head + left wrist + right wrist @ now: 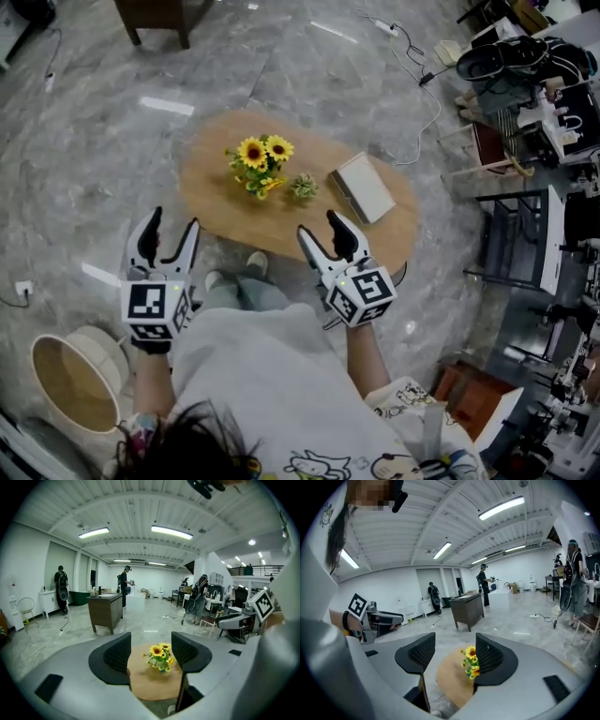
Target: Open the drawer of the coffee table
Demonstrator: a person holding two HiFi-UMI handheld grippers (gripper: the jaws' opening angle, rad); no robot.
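Our left gripper (174,225) and right gripper (321,228) gape empty by the coffee table (216,192)'s near edge; it lies left-to-right, sunflowers (261,159) centred.

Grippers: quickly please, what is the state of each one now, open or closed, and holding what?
Left gripper: open, holding nothing.
Right gripper: open, holding nothing.

No words, numbers or brand names are legible anywhere. Behind the jaws, the left gripper's cube (150,307) and the right gripper's cube (366,297) bear only black-and-white square patterns.
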